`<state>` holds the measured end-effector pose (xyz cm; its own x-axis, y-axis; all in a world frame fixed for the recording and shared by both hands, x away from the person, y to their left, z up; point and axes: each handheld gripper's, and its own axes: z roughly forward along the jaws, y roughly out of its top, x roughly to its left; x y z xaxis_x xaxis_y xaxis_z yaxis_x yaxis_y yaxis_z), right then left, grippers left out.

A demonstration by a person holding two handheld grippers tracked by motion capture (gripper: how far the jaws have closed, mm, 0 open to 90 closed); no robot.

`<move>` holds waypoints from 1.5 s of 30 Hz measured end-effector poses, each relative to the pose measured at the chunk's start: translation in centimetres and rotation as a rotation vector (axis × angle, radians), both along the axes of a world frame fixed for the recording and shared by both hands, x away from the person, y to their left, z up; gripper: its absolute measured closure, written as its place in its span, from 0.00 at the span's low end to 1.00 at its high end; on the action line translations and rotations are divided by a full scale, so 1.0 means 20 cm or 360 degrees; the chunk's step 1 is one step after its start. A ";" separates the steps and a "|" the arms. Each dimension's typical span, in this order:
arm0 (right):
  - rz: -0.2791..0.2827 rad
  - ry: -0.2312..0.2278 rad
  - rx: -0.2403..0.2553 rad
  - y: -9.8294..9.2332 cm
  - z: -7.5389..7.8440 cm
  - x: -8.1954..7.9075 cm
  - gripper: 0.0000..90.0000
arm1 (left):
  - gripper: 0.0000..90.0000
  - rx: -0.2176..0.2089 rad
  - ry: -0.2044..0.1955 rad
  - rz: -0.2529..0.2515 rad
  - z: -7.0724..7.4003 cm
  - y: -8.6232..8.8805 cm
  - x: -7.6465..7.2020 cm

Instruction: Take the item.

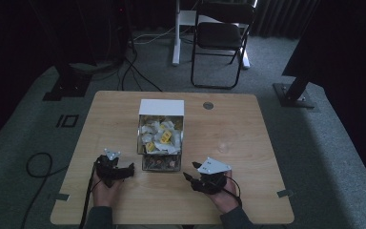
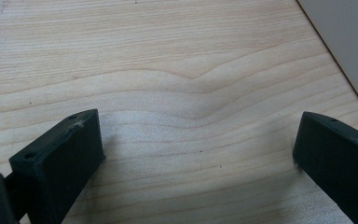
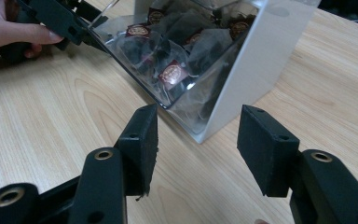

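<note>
A white box with clear walls [image 1: 161, 136] stands mid-table, its upper level full of yellow-and-white sachets [image 1: 159, 135] and its lower front tray holding dark tea bags [image 3: 170, 70]. My left gripper [image 1: 129, 170] rests on the table just left of the box's front, jaws wide open over bare wood [image 2: 196, 140]. To the right of the box's front, my right gripper [image 1: 187, 177] is open too; its jaws frame the box's near corner [image 3: 200, 135]. The other hand and its gripper [image 3: 56, 18] touch the tray's far side in the right gripper view.
The wooden table [image 1: 228, 124] has a round cable hole [image 1: 208, 105] behind the box. A folding chair [image 1: 221, 38] and a white stand stand beyond the table. A black cable [image 1: 35, 167] loops on the carpet at the left.
</note>
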<state>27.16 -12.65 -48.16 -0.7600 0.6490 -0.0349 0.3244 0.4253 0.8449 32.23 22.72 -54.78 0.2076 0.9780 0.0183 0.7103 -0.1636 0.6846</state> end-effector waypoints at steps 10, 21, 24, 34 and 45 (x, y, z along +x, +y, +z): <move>0.0044 -0.0010 0.0024 0.06 0.01 0.00 0.53 | 0.02 0.0000 0.0000 0.0001 0.00 0.00 0.00; 0.0087 -0.0033 0.0015 0.13 0.02 0.00 0.53 | 0.02 0.0000 0.0000 0.0001 0.00 0.00 0.00; 0.0109 -0.0038 0.0011 0.15 0.02 0.00 0.53 | 0.02 0.0000 0.0000 0.0000 0.00 0.00 0.00; 0.0171 -0.0061 -0.0014 0.23 0.02 -0.02 0.57 | 0.02 0.0000 -0.0001 0.0001 0.00 0.00 0.00; 0.0223 -0.0046 -0.0036 0.33 -0.01 0.01 0.66 | 0.02 -0.0002 -0.0002 0.0002 0.00 0.00 0.00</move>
<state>27.44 -5.96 -48.43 -0.8415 0.5356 -0.0713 0.2363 0.4836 0.8428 32.23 22.70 -54.79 0.2064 0.9783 0.0171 0.7096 -0.1616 0.6858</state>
